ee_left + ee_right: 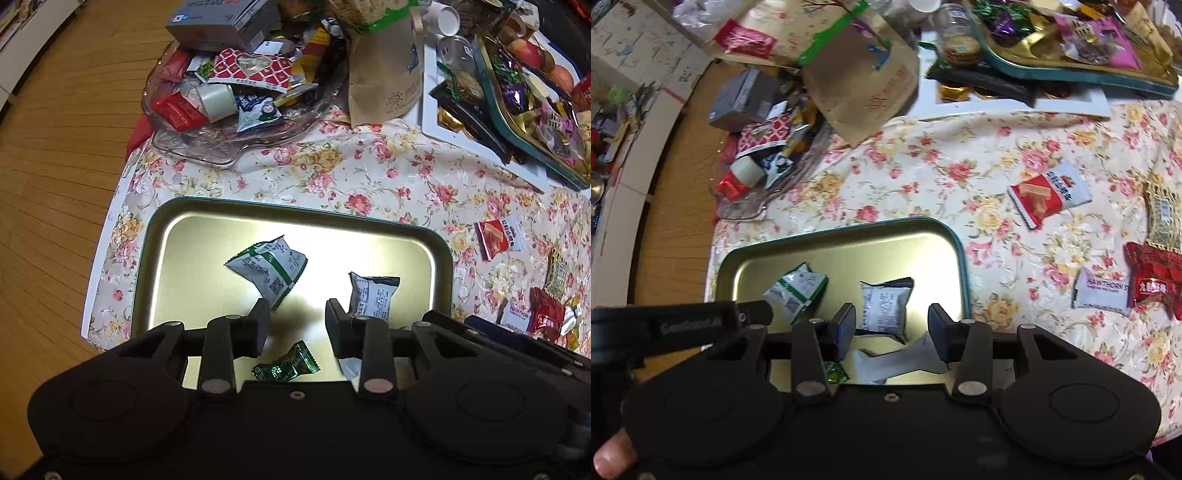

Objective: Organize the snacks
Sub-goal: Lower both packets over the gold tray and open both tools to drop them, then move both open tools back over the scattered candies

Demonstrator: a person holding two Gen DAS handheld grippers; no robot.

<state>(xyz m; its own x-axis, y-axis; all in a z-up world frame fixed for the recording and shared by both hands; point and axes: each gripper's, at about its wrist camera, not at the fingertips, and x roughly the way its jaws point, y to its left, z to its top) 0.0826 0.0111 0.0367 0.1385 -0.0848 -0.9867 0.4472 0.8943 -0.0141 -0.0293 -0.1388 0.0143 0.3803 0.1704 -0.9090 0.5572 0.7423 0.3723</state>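
Four wrapped snacks already lie in the gold tin tray (155, 258): a white packet with green stripes (267, 269) near its middle, a white packet with a dark end (373, 295) toward three o'clock of that one, a small green candy (286, 365) at the six o'clock side, and a pale grey wrapper (897, 360) seen from the right wrist. The left gripper (297, 325) hangs over the tray with its fingers spread and nothing between them, the green candy lying below the gap. The right gripper (892, 332) also stands spread above the tray; the grey wrapper lies between its fingers, seemingly resting on the tray floor rather than pinched, which reads as a piece just set down. Much remains, by the look of it. On the floral cloth (923, 177), at two to three o'clock of the tray, a red and white packet (1049, 194), a white hawthorn packet (1102, 290), a red candy bag (1156, 280) and a gold patterned packet (1165, 214) wait loose. The glass dish (207, 147) at eleven o'clock and the far tray (491, 96) at one o'clock stay heaped with mixed sweets, so the sorting seems at an early stage.
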